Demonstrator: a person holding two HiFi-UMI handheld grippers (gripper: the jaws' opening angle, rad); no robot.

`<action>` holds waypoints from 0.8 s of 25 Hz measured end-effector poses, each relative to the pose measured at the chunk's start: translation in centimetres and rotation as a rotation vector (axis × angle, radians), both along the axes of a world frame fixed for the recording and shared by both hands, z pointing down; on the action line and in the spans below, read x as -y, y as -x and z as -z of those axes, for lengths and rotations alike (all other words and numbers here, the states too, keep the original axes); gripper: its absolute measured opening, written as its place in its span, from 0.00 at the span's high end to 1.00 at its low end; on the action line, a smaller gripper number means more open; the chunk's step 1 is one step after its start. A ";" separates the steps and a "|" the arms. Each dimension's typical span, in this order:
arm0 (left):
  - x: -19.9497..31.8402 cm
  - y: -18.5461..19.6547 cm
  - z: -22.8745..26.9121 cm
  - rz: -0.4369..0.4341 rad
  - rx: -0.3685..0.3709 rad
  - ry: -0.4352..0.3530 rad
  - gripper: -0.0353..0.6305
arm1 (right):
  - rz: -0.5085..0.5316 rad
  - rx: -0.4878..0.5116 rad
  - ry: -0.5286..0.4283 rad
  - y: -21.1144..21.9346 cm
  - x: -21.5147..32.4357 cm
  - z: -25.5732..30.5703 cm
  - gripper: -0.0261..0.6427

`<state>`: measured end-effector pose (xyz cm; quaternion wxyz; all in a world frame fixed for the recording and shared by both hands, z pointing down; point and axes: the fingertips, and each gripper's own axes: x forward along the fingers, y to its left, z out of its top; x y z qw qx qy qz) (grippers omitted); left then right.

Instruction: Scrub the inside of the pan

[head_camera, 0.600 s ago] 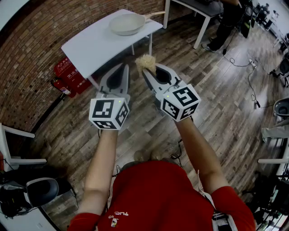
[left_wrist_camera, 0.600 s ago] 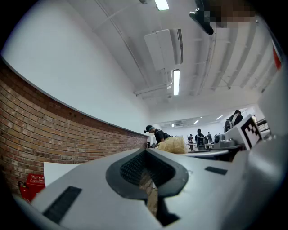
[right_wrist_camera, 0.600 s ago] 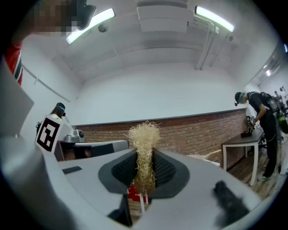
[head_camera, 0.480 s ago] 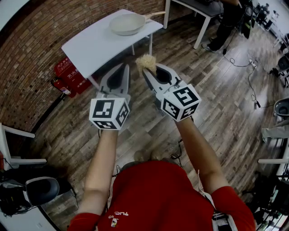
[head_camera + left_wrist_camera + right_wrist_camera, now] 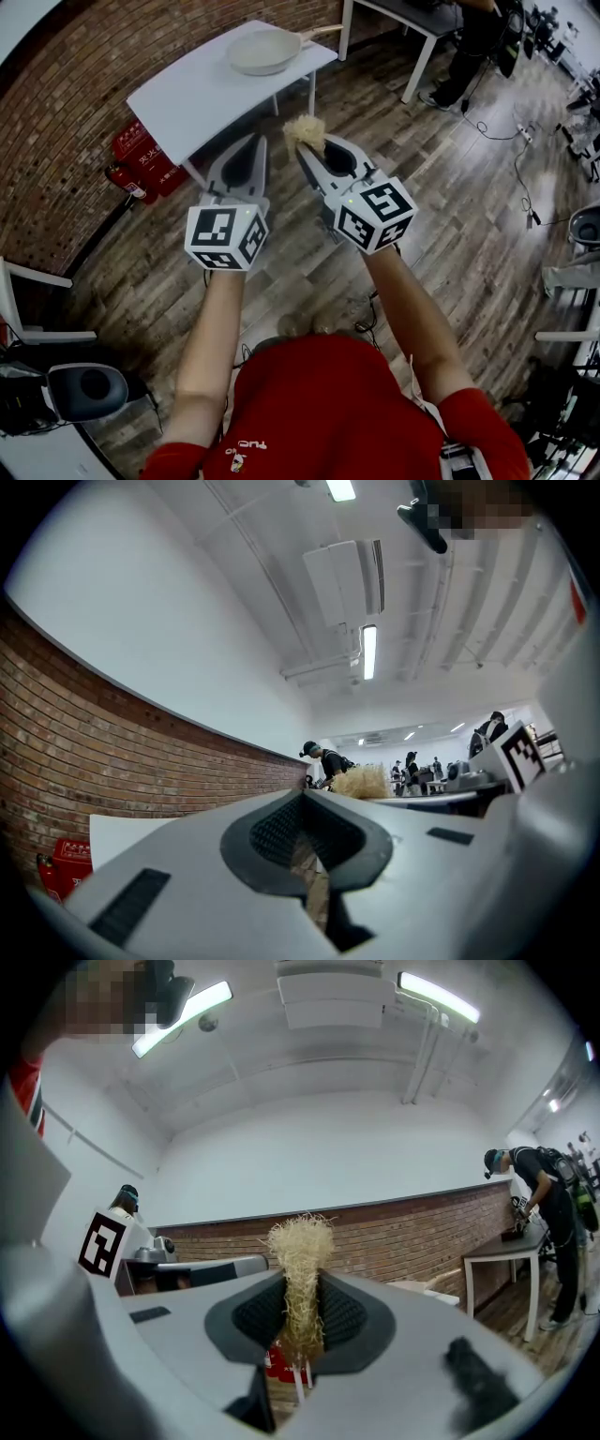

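From the head view, the pan (image 5: 262, 49) sits on the white worktop (image 5: 187, 94) near its far edge, well apart from both of my tools, which I hold up side by side over the wooden floor (image 5: 469, 234). My right hand-held gripper (image 5: 302, 142) carries a pale straw-fibre scrubber (image 5: 304, 129) at its tip, and my left hand-held gripper (image 5: 251, 141) is beside it. In the left gripper view, the jaws are pressed together with nothing between them, and only floor shows through the slit below the pads. In the right gripper view, the jaws pinch the scrubber low on its stalk, so the bushy head stands free above the pads. Scrubbing has not begun, I judge. The tuft is loose and gripped narrowly, so hard pressure inside the pan could bend it, shed fibres or pull it out. With nothing holding the pan, a sideways stroke could push it toward the worktop's edge unless my left tool steadies it.
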<state>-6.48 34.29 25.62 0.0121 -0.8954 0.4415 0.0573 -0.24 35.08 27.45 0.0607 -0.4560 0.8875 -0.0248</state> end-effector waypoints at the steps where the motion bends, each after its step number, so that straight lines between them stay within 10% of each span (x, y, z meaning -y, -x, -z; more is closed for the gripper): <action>1: -0.3 -0.4 0.0 0.001 0.001 -0.002 0.93 | 0.002 -0.002 -0.002 -0.3 -0.3 0.0 0.83; 20: 3.1 -4.0 -0.2 0.067 0.028 -0.004 0.93 | 0.058 -0.014 0.002 -4.5 3.3 0.2 0.83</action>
